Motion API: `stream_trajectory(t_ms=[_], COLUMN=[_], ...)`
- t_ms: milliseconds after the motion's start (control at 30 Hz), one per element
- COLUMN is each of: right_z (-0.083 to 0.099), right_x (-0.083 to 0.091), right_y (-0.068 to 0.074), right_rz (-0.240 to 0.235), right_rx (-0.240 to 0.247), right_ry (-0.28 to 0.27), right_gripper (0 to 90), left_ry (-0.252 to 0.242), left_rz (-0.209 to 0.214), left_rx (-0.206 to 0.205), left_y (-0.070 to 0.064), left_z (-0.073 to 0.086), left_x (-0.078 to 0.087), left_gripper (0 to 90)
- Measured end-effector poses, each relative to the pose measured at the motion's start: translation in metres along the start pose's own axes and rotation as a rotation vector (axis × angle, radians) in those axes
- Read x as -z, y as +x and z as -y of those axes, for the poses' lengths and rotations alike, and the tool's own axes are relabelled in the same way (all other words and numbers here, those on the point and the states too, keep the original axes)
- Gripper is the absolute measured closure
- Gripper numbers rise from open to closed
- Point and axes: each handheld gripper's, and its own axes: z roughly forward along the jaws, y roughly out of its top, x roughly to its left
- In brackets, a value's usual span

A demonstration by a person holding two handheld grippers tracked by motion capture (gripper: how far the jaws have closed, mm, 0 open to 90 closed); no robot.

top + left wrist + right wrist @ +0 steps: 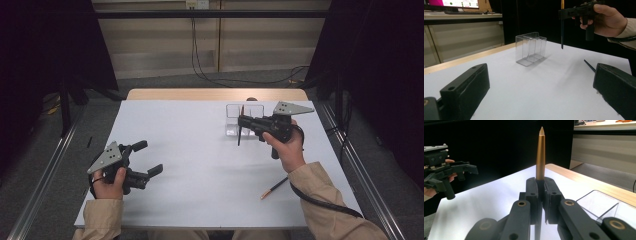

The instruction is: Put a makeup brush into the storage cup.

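Note:
My right gripper (241,121) is shut on a slim pencil (240,132) that it holds upright just in front of a clear plastic box (244,120) with compartments. In the right gripper view the jaws (541,192) clamp the pencil (540,155), whose gold pointed end rises above them. The box (599,205) lies low at the right there. In the left gripper view the pencil's dark lower end (562,35) hangs to the right of the box (531,48). My left gripper (148,157) is open and holds nothing at the table's near left.
A second pencil (273,188) lies on the white table (200,200) near the front right, also seen as a dark stick (589,65) beside my left gripper's right jaw. A wooden strip (215,94) borders the far edge. Metal rails run along both sides.

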Motion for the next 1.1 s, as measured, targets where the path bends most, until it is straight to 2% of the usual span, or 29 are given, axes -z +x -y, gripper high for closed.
stream_trajectory(t_ms=[267, 433, 567, 600, 633, 800, 900, 1100], right_z=[-0.01, -0.013, -0.014, -0.015, -0.015, -0.018, -0.02, -0.025], right_x=[0.004, 0.004, 0.004, 0.004, 0.004, 0.005, 0.006, 0.005], right_y=[-0.012, -0.017, -0.021, -0.022, -0.023, -0.03, -0.034, -0.04], right_rz=[0.033, 0.05, 0.06, 0.063, 0.068, 0.084, 0.093, 0.112], right_rx=[-0.003, 0.004, 0.001, -0.002, -0.003, -0.009, -0.01, -0.001], right_ry=[-0.018, -0.019, -0.022, -0.021, -0.023, -0.029, -0.03, -0.028], right_gripper=[83.4, 83.5, 83.4, 83.4, 83.4, 83.4, 83.5, 83.4], left_ry=[0.005, 0.001, 0.011, 0.004, 0.012, 0.006, 0.012, 0.006], left_rz=[0.001, 0.003, 0.003, 0.002, 0.005, 0.003, 0.007, 0.003], left_rx=[-0.012, -0.005, -0.022, -0.011, -0.021, -0.012, -0.025, -0.016], left_y=[0.0, 0.0, 0.0, 0.0, 0.0, 0.0, 0.0, 0.0], left_z=[0.0, 0.0, 0.0, 0.0, 0.0, 0.0, -0.001, -0.001], left_x=[0.0, 0.0, 0.001, 0.0, 0.001, 0.0, 0.0, 0.001], left_gripper=[0.5, 0.5, 0.5, 0.5, 0.5, 0.5, 0.5, 0.5])
